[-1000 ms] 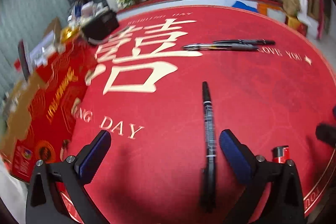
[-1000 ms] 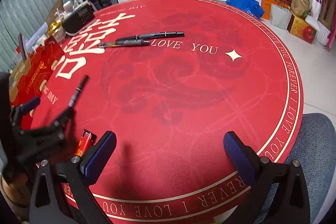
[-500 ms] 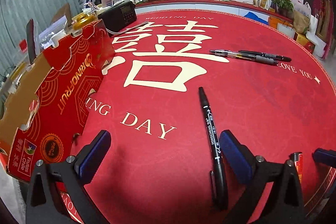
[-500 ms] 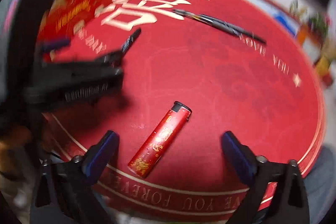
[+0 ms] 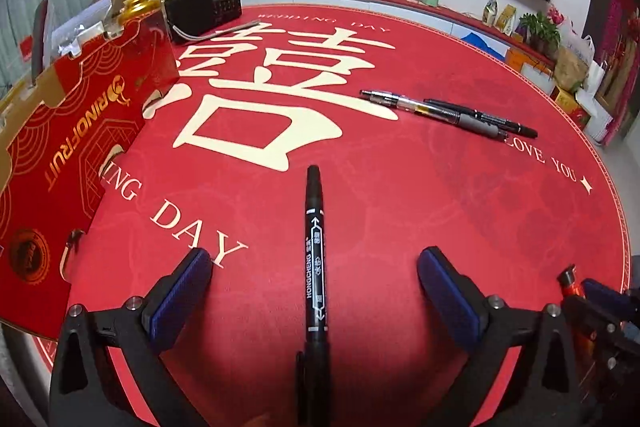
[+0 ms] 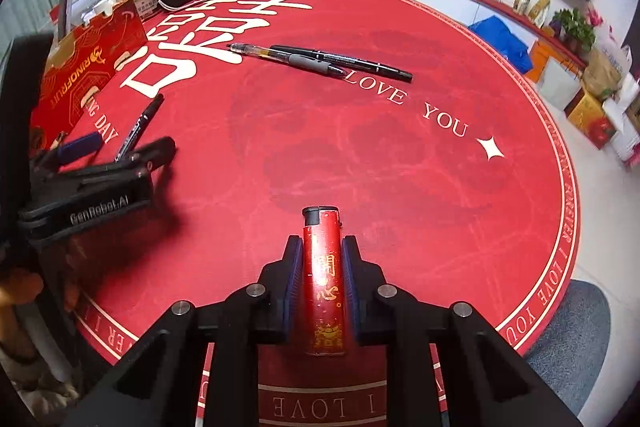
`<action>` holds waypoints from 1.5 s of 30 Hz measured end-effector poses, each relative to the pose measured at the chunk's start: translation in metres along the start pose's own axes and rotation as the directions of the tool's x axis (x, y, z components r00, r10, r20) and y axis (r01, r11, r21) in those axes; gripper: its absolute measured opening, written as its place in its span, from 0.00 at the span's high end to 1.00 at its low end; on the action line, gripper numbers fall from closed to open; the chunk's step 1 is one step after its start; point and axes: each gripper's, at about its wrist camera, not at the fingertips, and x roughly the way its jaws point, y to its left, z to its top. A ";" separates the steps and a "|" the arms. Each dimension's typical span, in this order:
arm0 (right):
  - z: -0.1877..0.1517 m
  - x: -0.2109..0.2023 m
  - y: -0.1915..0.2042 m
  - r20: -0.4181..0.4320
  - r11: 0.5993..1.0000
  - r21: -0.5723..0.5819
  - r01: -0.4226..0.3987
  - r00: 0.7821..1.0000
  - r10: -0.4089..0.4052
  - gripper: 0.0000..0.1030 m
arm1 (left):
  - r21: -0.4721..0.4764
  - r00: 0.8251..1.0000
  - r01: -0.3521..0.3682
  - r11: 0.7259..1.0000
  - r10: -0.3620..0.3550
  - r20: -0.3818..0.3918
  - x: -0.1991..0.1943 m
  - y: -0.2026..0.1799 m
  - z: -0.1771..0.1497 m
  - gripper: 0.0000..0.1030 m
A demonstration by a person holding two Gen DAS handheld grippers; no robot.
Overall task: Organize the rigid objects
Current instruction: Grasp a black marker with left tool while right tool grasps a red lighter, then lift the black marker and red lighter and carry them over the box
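While its blue pads press on both long sides of the red lighter point(image 6: 323, 291), the right claw point(image 6: 322, 281) has just been closing, and the lighter now sits pinched between them, black cap pointing away from the camera over the red desk point(image 6: 400, 167). Whether the lighter is lifted off the cloth or only touching it cannot be told.

Off to the left in the right wrist view, the left claw point(image 6: 120, 147) stands spread wide. In its own view the left claw point(image 5: 314, 277) has a black marker point(image 5: 314, 255) lying on the desk between its pads, lengthwise along the view; neither pad touches it.

Farther out on the cloth, near the "LOVE YOU" lettering, a clear pen point(image 5: 432, 111) with a grey grip and a thin black pen point(image 5: 484, 117) lie side by side, touching or nearly so, well apart from both claws.

At the desk's left edge a red carton point(image 5: 76, 155) stands with its flaps open, and beyond it sits a black radio point(image 5: 204, 5).
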 end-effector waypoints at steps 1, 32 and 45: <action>0.000 0.000 0.000 0.000 1.000 -0.002 0.004 1.000 -0.004 0.79 | -0.002 1.000 -0.004 1.000 0.004 -0.001 0.000 -0.001 0.000 0.00; 0.006 -0.037 0.003 0.111 0.983 0.103 -0.153 0.984 0.141 0.80 | -0.033 0.995 0.034 0.999 -0.031 0.090 -0.088 0.001 -0.007 0.91; 0.006 -0.040 0.000 0.114 0.982 0.119 -0.145 0.985 0.132 0.80 | -0.012 0.996 0.029 1.000 -0.027 0.084 -0.092 -0.003 -0.013 0.91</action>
